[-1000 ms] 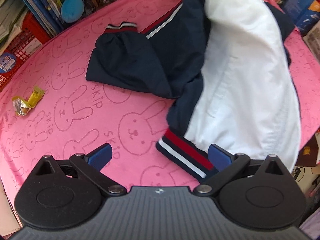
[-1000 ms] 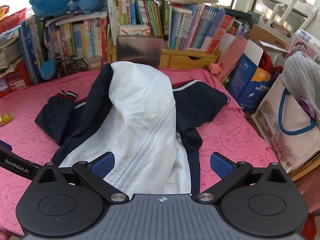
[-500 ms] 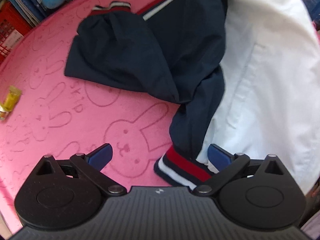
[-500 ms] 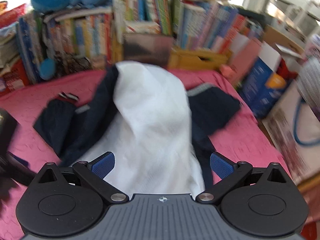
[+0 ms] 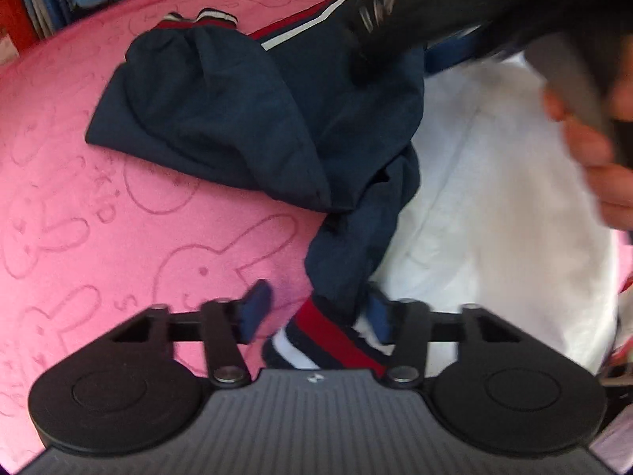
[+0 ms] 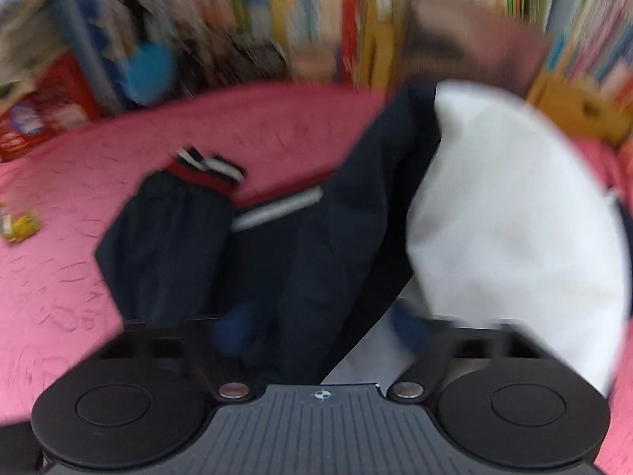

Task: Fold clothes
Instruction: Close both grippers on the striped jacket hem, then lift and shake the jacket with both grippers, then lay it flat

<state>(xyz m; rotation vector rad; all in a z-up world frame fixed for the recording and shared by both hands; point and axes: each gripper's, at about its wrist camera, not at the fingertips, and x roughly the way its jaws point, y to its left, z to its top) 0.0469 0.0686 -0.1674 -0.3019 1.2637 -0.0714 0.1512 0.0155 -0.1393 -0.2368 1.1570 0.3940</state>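
jacket [image 5: 277, 118]: navy with white lining, crumpled on the pink bunny blanket [image 5: 99, 217]
left tool [image 5: 316, 312]: spread, straddling the striped hem [image 5: 328, 340]
right tool [image 6: 320, 328]: too blurry, can't tell
step: grabbing the hem
next: pinch it, then pull it flat

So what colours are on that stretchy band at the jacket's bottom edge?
The ribbed hem band is striped red, white and navy, clearest in the left wrist view.

Left wrist cam: low and close over the pink blanket [image 5: 118, 206], looking forward and down past its fingers onto the jacket [image 5: 245, 118] hem. Right wrist cam: also close, heavily blurred, facing the far bookshelf [image 6: 316, 19]. Both share the navy sleeve [image 6: 166, 245] and white lining [image 5: 494, 217].
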